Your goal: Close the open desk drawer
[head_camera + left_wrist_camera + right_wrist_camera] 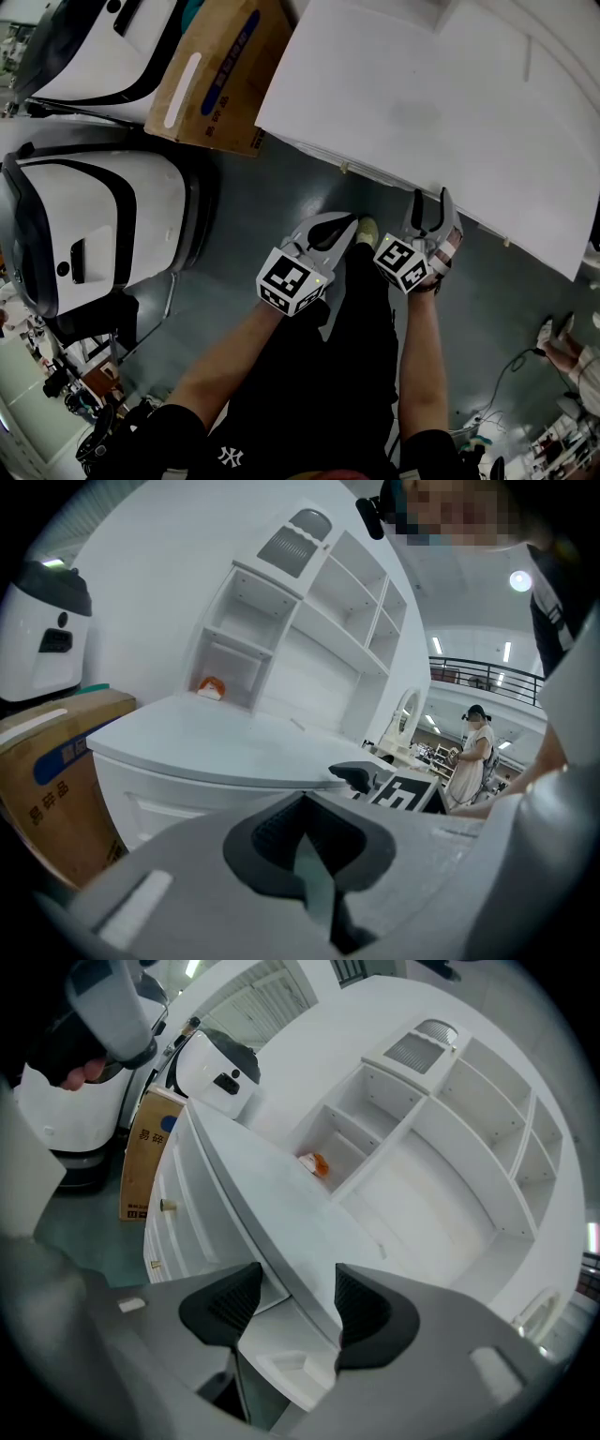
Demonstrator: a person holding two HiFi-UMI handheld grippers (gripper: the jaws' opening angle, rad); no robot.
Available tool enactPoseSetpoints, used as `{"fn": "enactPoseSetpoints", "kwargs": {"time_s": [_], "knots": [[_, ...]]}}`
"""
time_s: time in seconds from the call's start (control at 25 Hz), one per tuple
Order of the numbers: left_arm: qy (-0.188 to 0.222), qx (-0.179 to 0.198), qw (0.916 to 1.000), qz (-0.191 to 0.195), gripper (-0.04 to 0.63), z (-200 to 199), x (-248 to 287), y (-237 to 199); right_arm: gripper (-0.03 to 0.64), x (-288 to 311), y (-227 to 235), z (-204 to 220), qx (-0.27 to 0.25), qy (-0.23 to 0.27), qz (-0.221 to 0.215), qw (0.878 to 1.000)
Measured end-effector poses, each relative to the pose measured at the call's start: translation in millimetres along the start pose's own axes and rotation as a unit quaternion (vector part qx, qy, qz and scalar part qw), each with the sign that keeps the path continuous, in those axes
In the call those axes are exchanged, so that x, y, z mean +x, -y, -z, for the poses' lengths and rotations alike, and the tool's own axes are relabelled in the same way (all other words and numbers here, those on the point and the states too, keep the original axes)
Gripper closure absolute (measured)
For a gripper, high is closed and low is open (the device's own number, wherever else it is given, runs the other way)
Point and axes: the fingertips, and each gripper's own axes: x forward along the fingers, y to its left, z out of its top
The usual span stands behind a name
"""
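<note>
- While the person stands facing the white bench [422, 94], the right gripper [431, 199] is held up close to its front edge, with the jaws apart and nothing gripped between them.
- Seen from the right gripper view, the bench edge runs across the gap between the jaws, and just below it sits a white drawer front [281, 1368] with a panel set into it.
- I cannot tell from where I stand how far that drawer sticks out; from above it hardly shows past the edge.
- The left gripper [349, 223] hangs lower and a little back, near the person's foot, with its jaws shut together and empty.
- My guess is that the approach is done and the push itself comes next.
- That push calls for the right gripper to drop slightly, meet the drawer front squarely, and press straight in under the bench top without catching the edge above.
- A cardboard box [211, 70] and a white machine [84, 225] stand off to the left, clear of all this.
</note>
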Motion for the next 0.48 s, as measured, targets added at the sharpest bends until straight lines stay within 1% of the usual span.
{"fn": "enactPoseSetpoints", "kwargs": {"time_s": [0.2,0.36,0.48], "knots": [[0.0,0.001,1.0,-0.002,0.595,0.7,-3.4,0.2,0.345,4.5,2.6,-2.1,0.007,-0.002,0.002,1.0],[0.001,0.002,1.0,-0.004,0.595,0.3,-3.2,2.1,0.364,4.2,0.7,0.4,0.011,0.002,0.0,1.0],[0.002,0.002,1.0,-0.003,0.595,-3.1,-5.4,7.1,0.378,-2.9,1.0,4.8,0.014,-0.008,-0.006,1.0]]}}
